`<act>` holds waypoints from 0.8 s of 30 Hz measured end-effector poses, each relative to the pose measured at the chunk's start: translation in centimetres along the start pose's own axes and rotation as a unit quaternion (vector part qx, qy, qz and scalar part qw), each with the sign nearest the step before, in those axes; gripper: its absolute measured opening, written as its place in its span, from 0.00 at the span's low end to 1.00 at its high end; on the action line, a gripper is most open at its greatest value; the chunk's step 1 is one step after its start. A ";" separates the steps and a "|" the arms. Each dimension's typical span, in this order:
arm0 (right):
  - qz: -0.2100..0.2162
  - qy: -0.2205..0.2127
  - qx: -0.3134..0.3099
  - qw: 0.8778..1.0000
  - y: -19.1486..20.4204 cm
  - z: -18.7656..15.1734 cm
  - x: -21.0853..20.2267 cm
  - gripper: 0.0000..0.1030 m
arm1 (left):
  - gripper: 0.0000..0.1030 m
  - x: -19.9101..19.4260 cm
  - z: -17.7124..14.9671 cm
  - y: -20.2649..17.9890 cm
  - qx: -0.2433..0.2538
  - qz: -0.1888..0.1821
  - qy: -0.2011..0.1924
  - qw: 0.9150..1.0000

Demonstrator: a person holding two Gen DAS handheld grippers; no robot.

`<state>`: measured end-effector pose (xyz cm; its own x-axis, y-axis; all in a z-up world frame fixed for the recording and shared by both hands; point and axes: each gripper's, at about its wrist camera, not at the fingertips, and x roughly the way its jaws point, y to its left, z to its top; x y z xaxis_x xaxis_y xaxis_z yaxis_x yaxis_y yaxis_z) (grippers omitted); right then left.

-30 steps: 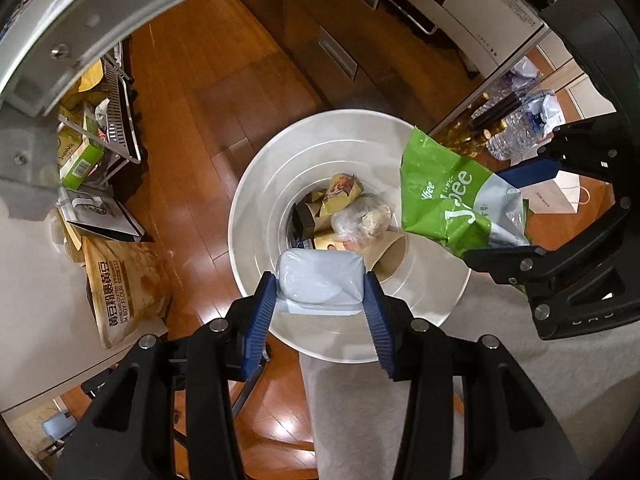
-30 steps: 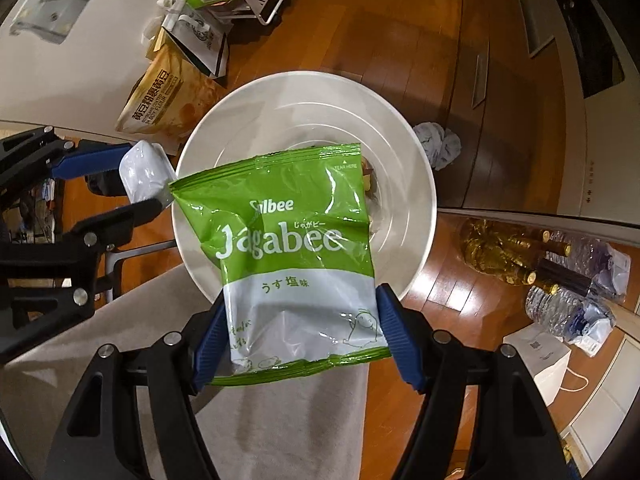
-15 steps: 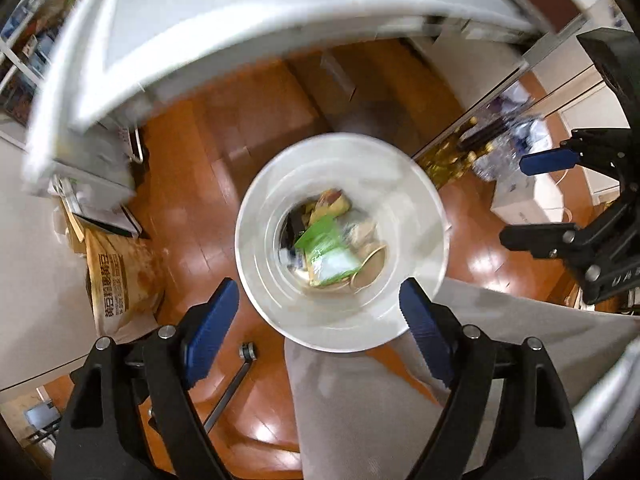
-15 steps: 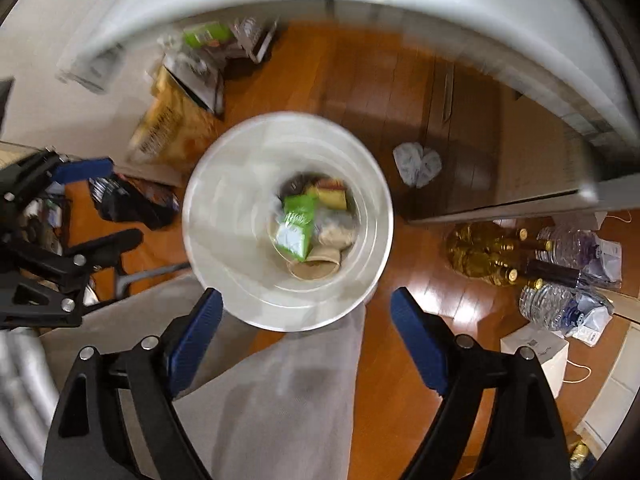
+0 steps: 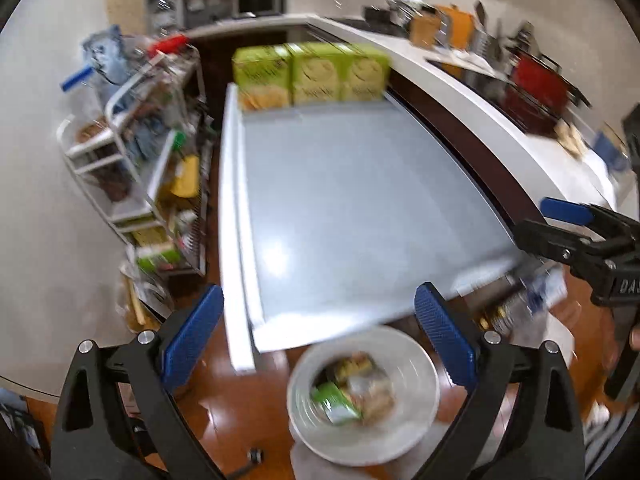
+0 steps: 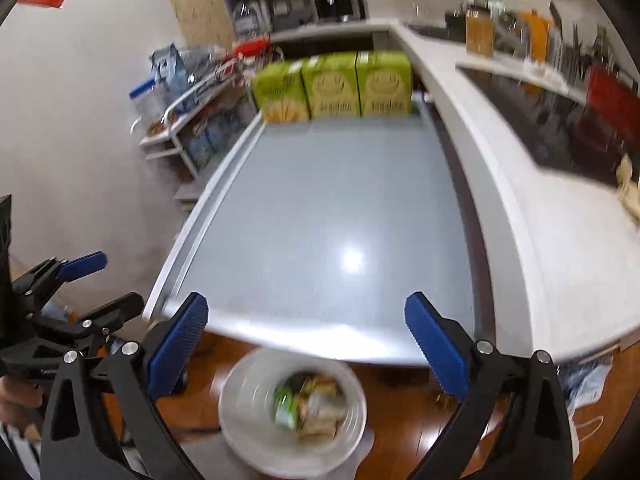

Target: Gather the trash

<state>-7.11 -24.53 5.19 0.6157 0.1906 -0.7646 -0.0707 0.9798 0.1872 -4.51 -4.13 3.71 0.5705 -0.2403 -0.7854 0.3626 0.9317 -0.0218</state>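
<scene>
Left wrist: fingers (image 5: 193, 342) spread, empty; green snack bag (image 5: 335, 403) below, inside white bin (image 5: 416, 424); right fingers (image 6: 436, 350) likewise.

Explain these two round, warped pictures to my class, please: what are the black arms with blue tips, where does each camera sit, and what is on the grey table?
No robot is here: a person holds a hand tool in each hand, each a black two-finger gripper with blue pads. A fisheye camera on each tool looks forward along its fingers, hence the round, bent view. One picture comes from the left gripper, the other from the right gripper. Both are open and hold nothing. Ahead lies a smooth grey tabletop; the only things on it are three green cartons in a row at its far end. On the wooden floor below stands a round white bin with wrappers inside, among them a green snack bag. The pictures are blurred.
</scene>
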 end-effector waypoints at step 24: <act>-0.022 -0.042 0.041 0.998 -0.2 1.8 0.8 0.94 | 0.95 0.5 1.0 2.4 -0.072 0.061 -0.022 0.995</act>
<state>-5.15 -24.70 5.65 0.6812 0.1377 -0.7191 0.0206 0.9782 0.2067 -2.57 -2.30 3.90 0.6370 -0.1323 -0.7594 0.1806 0.9834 -0.0199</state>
